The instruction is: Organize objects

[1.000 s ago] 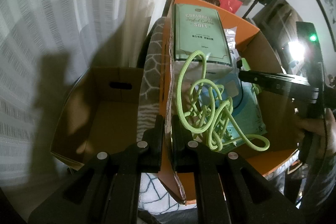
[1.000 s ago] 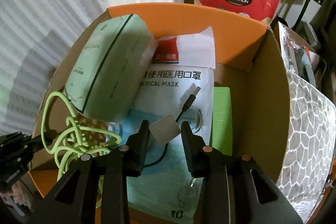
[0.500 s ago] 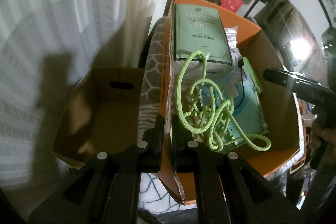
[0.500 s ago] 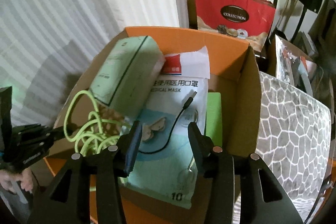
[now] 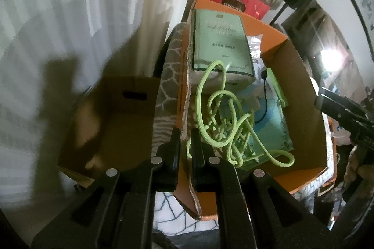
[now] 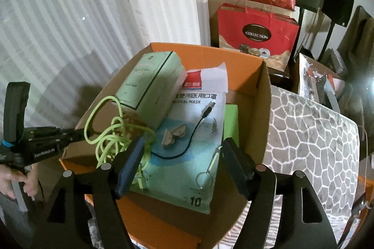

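Left gripper (image 5: 185, 146) clamped on orange cardboard box (image 5: 184, 94) wall; right gripper (image 6: 184, 162) opening, empty, above box's medical mask pack (image 6: 187, 155).

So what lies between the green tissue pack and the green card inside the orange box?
The medical mask pack, with a black USB cable lying across it; clearest in the right wrist view.

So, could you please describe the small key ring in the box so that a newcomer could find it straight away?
Start at the orange-lined cardboard box and find the pale blue medical mask packet lying flat in it. Near that packet's front right corner, just above the printed 10, lies the key ring: a thin metal loop with a straight pin, unlike the black USB cable or the green cord.
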`<state>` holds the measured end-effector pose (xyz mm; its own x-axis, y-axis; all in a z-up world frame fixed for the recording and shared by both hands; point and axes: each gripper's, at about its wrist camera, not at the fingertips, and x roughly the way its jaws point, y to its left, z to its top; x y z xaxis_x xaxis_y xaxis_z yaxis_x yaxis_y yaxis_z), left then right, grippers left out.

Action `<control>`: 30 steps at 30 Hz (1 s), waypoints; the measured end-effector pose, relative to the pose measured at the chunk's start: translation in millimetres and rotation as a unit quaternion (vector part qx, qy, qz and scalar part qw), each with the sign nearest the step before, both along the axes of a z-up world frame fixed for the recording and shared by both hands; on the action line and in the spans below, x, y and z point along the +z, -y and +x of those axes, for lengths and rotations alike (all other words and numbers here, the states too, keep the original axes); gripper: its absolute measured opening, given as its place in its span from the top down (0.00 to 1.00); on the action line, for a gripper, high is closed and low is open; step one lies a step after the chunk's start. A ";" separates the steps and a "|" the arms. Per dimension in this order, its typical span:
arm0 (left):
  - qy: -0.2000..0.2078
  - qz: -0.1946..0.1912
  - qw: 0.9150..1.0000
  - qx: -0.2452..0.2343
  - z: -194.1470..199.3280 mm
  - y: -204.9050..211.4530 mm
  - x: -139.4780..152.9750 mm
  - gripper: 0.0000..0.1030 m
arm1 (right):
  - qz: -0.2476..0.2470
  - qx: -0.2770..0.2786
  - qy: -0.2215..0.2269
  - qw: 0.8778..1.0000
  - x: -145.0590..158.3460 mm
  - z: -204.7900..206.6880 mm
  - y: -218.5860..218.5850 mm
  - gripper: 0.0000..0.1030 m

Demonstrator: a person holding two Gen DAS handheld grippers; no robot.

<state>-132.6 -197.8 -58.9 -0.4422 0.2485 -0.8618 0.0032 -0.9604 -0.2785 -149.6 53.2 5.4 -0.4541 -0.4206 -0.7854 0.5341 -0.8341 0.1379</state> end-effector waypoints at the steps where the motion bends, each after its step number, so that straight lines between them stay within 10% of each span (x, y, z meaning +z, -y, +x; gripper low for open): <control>1: -0.003 -0.004 1.000 0.001 1.5 -1.1 1.9 0.94 | -0.001 -0.001 -0.003 1.000 1.4 2.1 -2.7 0.24; 6: -0.018 -0.018 1.000 0.004 8.4 -4.2 10.8 0.85 | -0.009 -0.008 -0.007 1.000 4.8 9.9 -15.0 0.19; 13: -0.056 -0.041 0.998 0.005 20.1 -18.4 32.3 0.44 | -0.010 -0.023 -0.014 1.000 5.3 20.0 -34.6 0.15; 30: -0.138 -0.061 0.988 -0.009 51.7 -73.3 70.7 0.02 | 0.004 -0.070 -0.040 0.997 8.0 47.9 -90.2 0.01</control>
